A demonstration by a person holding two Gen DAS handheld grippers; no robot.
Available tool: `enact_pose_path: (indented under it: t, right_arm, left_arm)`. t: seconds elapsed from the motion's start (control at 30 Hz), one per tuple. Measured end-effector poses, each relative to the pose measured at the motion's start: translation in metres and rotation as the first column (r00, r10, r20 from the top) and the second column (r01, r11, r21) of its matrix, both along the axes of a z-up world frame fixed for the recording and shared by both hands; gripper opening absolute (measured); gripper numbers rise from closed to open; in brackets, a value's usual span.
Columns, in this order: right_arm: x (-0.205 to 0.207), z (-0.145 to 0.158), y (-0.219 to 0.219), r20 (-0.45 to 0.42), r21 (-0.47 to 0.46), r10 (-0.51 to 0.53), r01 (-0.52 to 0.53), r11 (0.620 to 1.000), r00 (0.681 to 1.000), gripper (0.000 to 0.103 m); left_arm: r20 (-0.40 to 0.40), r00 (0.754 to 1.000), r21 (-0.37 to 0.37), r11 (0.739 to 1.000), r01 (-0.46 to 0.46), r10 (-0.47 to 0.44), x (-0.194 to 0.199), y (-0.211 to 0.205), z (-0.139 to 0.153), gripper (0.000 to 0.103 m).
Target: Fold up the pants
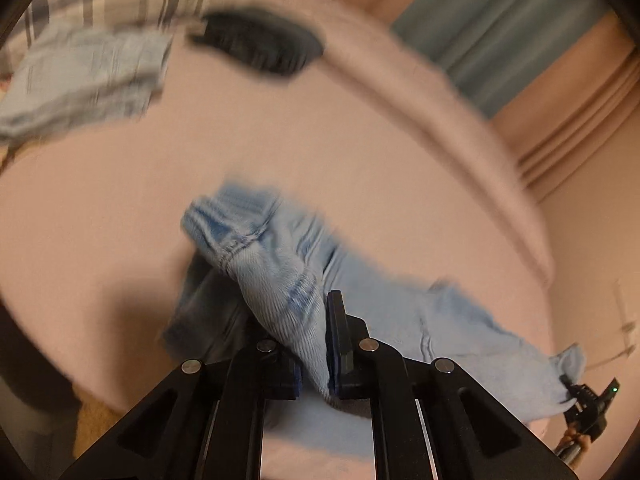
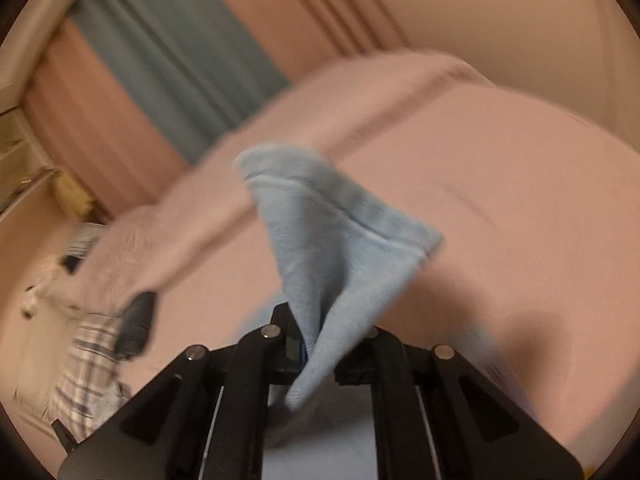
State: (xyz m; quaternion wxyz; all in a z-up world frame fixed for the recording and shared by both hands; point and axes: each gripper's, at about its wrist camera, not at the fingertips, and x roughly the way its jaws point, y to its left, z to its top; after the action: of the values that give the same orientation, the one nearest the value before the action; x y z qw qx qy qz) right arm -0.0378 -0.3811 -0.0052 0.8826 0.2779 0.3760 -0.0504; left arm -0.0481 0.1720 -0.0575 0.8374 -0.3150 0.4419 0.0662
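Pink bed (image 1: 120, 208) fills both views, and the blue pants (image 1: 280, 272) hang mid-frame, unfolded, one end clamped in the left gripper (image 1: 316, 344) jaws and a hem in the right gripper (image 2: 316, 356) jaws, so folding looks barely started.

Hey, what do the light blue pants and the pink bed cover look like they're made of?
The light blue pants look like soft ribbed knit, probably cotton: fine matte ridges, limp drape. The pink bed cover looks like smooth matte woven fabric, though blur hides its weave.
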Motion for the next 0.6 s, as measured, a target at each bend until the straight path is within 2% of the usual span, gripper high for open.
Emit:
enact_pose_path:
  t: [0.03,0.1,0.13,0.17,0.2,0.23,0.3,0.4,0.47,0.6]
  right_arm:
    - [-0.006,-0.027,-0.004,-0.103,-0.017,-0.023,0.021,1.0,0.994,0.01]
    - [-0.015,-0.071,-0.007,-0.248,-0.006,-0.039,0.039,0.999,0.968,0.011]
    - [-0.021,-0.086,-0.011,-0.274,0.02,-0.035,0.042,0.999,0.961,0.011]
    - [-0.025,-0.09,-0.014,-0.255,0.039,-0.031,0.042,0.998,0.966,0.011]
    - [-0.032,-0.087,-0.018,-0.224,0.056,-0.03,0.044,0.997,0.974,0.015]
    - [-0.035,-0.083,-0.02,-0.223,0.057,-0.038,0.052,0.997,0.974,0.026]
    - [-0.043,-0.073,-0.03,-0.231,0.062,-0.056,0.072,0.995,0.971,0.034]
    - [-0.067,-0.054,-0.039,-0.225,-0.014,-0.129,0.129,0.991,0.966,0.055]
    - [-0.081,-0.048,-0.052,-0.222,-0.029,-0.175,0.173,0.985,0.959,0.057]
    - [-0.111,-0.044,-0.076,-0.235,-0.079,-0.297,0.286,0.955,0.926,0.059]
  left_arm:
    - [-0.033,0.999,-0.003,1.0,0.001,-0.001,0.0,-0.001,-0.009,0.009]
    - [-0.066,0.998,-0.012,1.0,-0.007,0.007,-0.003,-0.003,-0.02,0.009]
    - [-0.073,0.997,-0.009,1.0,-0.017,0.017,-0.006,-0.004,-0.022,0.01]
    - [-0.08,0.996,-0.009,1.0,-0.029,0.028,-0.008,-0.005,-0.024,0.01]
    - [-0.082,0.996,-0.006,0.999,-0.031,0.031,-0.009,-0.006,-0.025,0.01]
    - [-0.083,0.996,0.004,1.0,-0.03,0.031,-0.011,-0.009,-0.024,0.01]
    - [-0.089,0.996,0.036,0.999,-0.023,0.026,-0.009,-0.014,-0.023,0.01]
    - [-0.103,0.994,0.063,0.998,-0.024,0.03,-0.012,-0.02,-0.021,0.011]
    - [-0.109,0.994,0.077,0.997,-0.023,0.031,-0.009,-0.021,-0.02,0.011]
    - [-0.128,0.991,0.097,0.995,-0.018,0.03,-0.004,-0.021,-0.02,0.011]
